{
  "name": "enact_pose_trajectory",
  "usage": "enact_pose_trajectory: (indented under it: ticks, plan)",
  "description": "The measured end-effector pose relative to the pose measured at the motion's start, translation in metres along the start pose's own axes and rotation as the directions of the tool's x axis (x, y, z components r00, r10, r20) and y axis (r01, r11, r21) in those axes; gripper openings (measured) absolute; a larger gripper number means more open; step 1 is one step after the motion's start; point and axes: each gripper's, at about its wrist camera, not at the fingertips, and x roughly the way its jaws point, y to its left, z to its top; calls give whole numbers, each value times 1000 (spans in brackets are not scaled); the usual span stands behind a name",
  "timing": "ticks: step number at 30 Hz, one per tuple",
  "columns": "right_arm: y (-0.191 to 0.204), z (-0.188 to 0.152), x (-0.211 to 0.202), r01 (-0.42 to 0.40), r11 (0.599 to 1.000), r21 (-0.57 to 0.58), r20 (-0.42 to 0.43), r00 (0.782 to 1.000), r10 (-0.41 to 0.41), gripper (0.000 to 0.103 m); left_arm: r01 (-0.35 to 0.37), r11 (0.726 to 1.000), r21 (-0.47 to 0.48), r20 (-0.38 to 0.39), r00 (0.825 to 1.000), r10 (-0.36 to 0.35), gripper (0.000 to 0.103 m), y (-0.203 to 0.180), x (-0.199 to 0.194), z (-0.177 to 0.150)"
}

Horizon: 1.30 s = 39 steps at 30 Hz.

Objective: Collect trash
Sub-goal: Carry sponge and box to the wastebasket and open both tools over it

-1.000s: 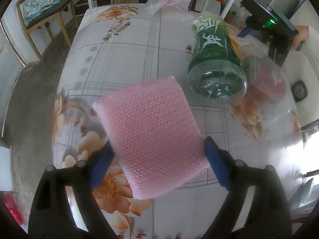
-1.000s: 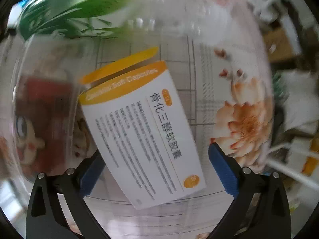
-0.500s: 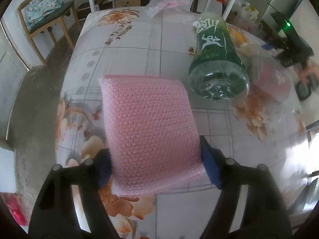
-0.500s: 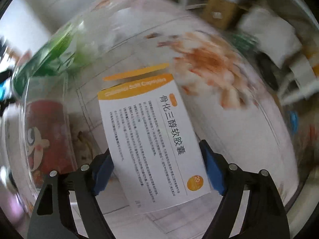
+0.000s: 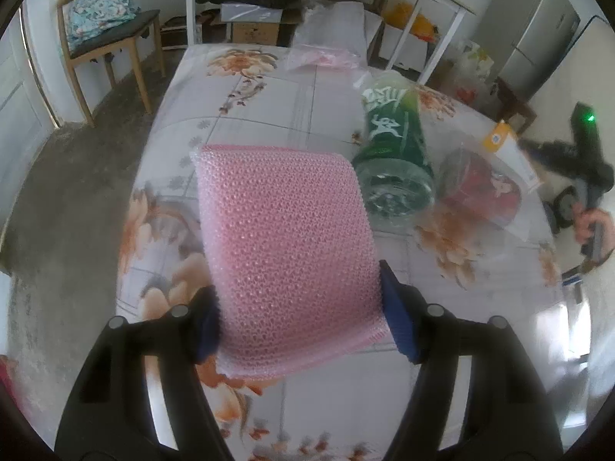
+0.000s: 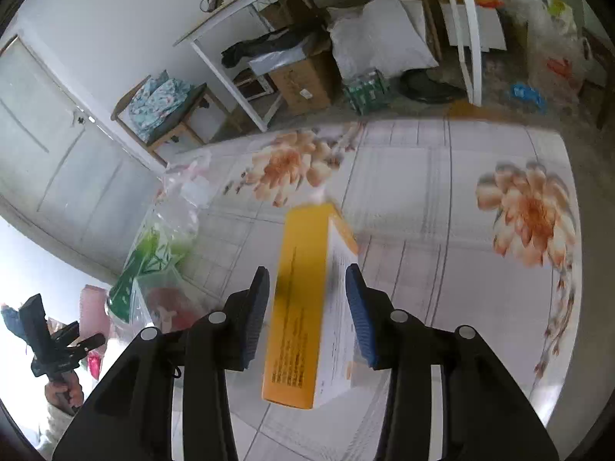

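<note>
Left wrist view: my left hand-held gripper [image 5: 300, 317] has been closing and now pinches the pink bubble wrap [image 5: 286, 246], lifted off the surface [image 5: 269, 103].
Right: my right hand-held gripper [image 6: 307, 315], also just closing, clamps the box [image 6: 307, 307], long axis pointing away.
Beyond: bag [image 5: 476, 188] with bottle [image 5: 394, 153], between both, nearer the right I judge.

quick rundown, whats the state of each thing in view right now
left claw: jaws just closing, pressing the pink bubble wrap, held off the table
right claw: jaws just closing; gripping the orange and white box, held above the table
green bottle: lying on its side inside a clear plastic bag
red container: in the same bag
</note>
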Motion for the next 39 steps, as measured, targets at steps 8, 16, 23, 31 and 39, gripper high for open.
enact_pose_trajectory:
  ticks: [8,16,23,31,39]
  plan:
    - [31,-19,24,199,968,-151,-48,977,-208,70,14,1000,-11,14,1000,-14,67,-3,-17,-11]
    - [47,-31,-13,275,953,-124,51,961,-271,29,30,999,-19,34,999,-29,67,3,-29,-22]
    - [133,-58,-107,-84,980,-182,146,983,111,29,45,989,-140,138,990,-25,67,50,-93,-80]
    - [310,-135,-54,-476,802,-361,-104,875,473,30,-131,874,-468,1,989,149,67,180,-102,-236]
    - [471,-243,77,-643,645,-413,-462,758,460,30,-291,723,-626,-179,957,230,72,277,-24,-348]
